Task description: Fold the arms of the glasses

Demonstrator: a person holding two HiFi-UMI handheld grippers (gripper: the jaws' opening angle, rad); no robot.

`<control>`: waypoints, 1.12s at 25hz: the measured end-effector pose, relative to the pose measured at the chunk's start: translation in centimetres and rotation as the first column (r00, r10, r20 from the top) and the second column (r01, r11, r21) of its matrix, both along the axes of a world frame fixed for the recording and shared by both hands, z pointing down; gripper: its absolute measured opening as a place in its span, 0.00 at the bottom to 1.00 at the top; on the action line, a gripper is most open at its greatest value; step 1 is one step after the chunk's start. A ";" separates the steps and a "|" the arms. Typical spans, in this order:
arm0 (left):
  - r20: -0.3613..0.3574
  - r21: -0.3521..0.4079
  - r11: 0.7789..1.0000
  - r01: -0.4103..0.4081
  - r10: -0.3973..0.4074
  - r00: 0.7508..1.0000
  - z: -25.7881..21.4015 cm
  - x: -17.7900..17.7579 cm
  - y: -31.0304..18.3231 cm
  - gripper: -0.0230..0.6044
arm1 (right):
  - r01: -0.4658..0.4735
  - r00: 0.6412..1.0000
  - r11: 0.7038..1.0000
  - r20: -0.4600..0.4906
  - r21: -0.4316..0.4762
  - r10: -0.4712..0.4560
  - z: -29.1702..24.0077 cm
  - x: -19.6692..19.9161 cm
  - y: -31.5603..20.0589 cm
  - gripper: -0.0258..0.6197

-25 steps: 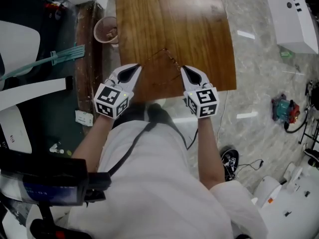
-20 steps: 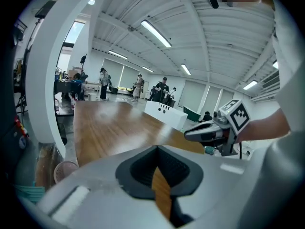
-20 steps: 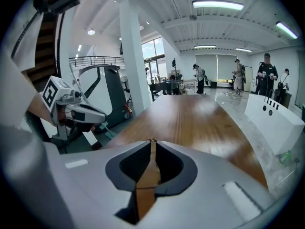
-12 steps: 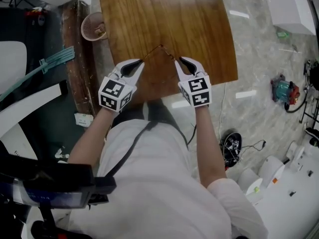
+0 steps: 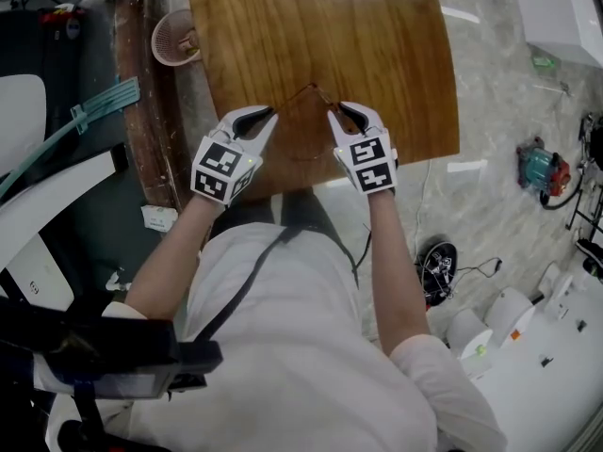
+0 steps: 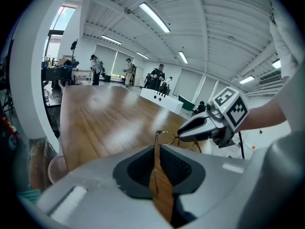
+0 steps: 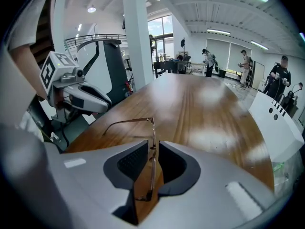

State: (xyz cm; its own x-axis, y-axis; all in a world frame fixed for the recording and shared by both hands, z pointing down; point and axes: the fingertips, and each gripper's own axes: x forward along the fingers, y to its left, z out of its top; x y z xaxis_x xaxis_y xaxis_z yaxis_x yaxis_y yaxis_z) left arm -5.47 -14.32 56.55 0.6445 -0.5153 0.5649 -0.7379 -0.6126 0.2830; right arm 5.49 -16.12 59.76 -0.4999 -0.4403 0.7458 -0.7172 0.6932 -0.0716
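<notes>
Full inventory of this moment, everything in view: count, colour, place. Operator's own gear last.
glasses: 1, thin brown metal, table's near end, arms unfolded.
table: 1, brown wood, centre.
basket: 1, pinkish mesh, left of the table.
comb-like tool: 1, teal, far left.
cabinet: 1, white, upper right.
hand tool: 1, teal and red, floor at right.
gadget: 1, black with cables, floor by the person's right arm.
bystanders: several, room's far end.
left tongs: 1, white, black pads; jaws have just been opening, slightly apart, one glasses arm between them.
right tongs: 1, same colours; jaws have just been opening, wider, other glasses arm between them.
</notes>
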 end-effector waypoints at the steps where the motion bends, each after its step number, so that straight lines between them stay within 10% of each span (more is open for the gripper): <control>1: 0.001 -0.006 1.000 -0.001 0.001 1.000 0.2 0.0 0.0 0.11 | 0.002 1.000 1.000 -0.005 -0.007 -0.002 0.3 0.0 -0.1 0.16; 28: -0.007 -0.161 0.984 -0.076 0.076 0.997 4.3 0.7 1.4 0.28 | -0.057 0.996 0.998 0.063 0.004 0.057 0.3 0.3 -1.8 0.09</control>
